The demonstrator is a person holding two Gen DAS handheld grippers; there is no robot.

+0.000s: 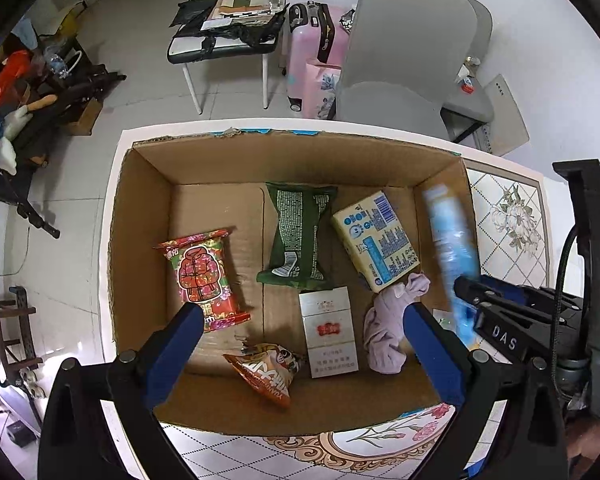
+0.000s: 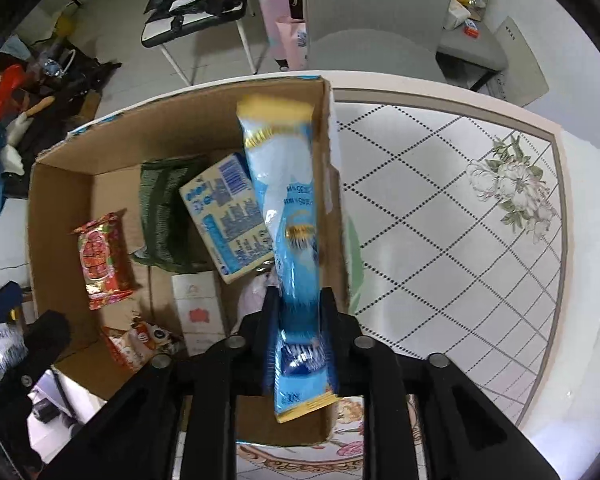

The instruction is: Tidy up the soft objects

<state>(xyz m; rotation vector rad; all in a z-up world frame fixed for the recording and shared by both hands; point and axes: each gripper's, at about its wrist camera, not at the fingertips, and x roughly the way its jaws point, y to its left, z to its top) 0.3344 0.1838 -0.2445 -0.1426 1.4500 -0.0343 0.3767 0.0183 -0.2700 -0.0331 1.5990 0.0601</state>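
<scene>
Soft packets and a bundled cloth already lie in the cardboard box (image 1: 148, 216) that sits on the tiled, flower-patterned surface (image 2: 440, 208), and the step in hand looks like adding one more: the long blue snack packet (image 2: 288, 208) is being carried over the box's right wall. From the left, the left gripper (image 1: 304, 320) hangs above the near half of the box with its blue-padded fingers (image 1: 172, 348) spread wide and nothing between them. Under and beyond it lie a red-and-green floral packet (image 1: 204, 276) with a padded-jacket picture, its characters too small to read; an orange crinkled snack bag (image 1: 266, 372) with large lettering I cannot make out; a dark green packet (image 1: 300, 236) showing dense white print and a barcode sticker; a white cigarette pack (image 1: 328, 330) with a red emblem and unreadable lines of characters; a pale yellow carton (image 1: 376, 240) with blue panels and a barcode, tilted against a lilac cloth bundle (image 1: 388, 328). Further right, the right gripper (image 2: 298, 320) has its fingers clamped on the lower part of the blue packet, which stands nearly upright with its yellow-edged top over the box's right side; its print is motion-blurred and unreadable. The gripper body reads "DAS" (image 1: 504, 338) in the left wrist view. Next, I judge, the packet must go leftward clear of the wall and down toward the bare cardboard along the box's right side before release, without knocking the carton.
</scene>
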